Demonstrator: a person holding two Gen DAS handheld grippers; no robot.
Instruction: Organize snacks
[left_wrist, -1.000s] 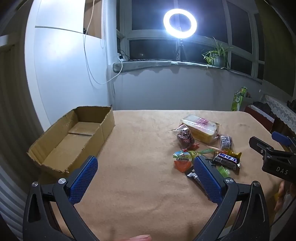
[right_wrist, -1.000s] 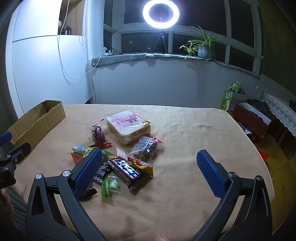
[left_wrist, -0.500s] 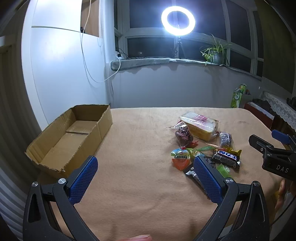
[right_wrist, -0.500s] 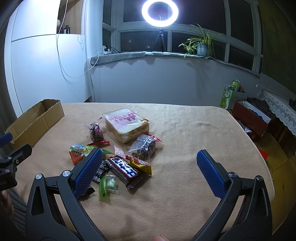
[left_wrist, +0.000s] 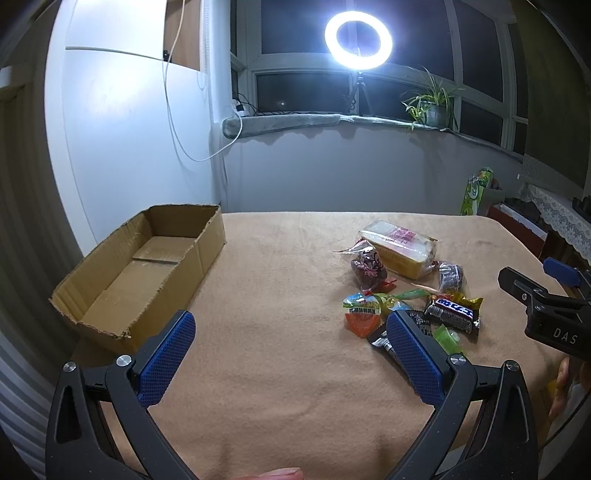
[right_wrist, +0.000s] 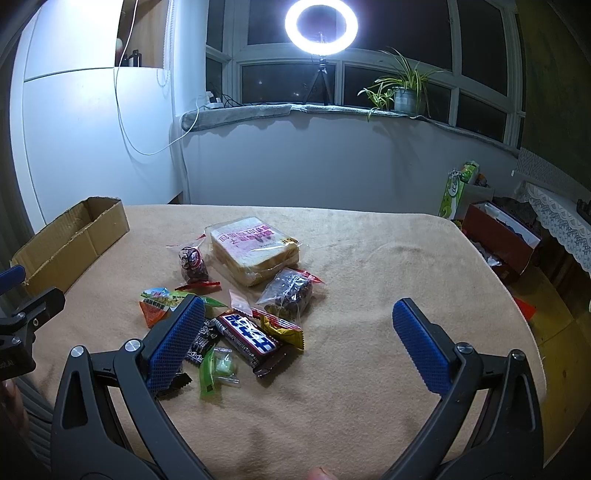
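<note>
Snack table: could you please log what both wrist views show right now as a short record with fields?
surface: table with tan cloth
container: open cardboard box, nothing visible inside, at the table's left edge
snacks: loose cluster on the cloth, none in the box
largest item: bagged sliced bread, at the far side of the cluster
nearest items: dark chocolate bar, green candy
left gripper: open, holding nothing
right gripper: open, holding nothing, above the near edge of the cluster
</note>
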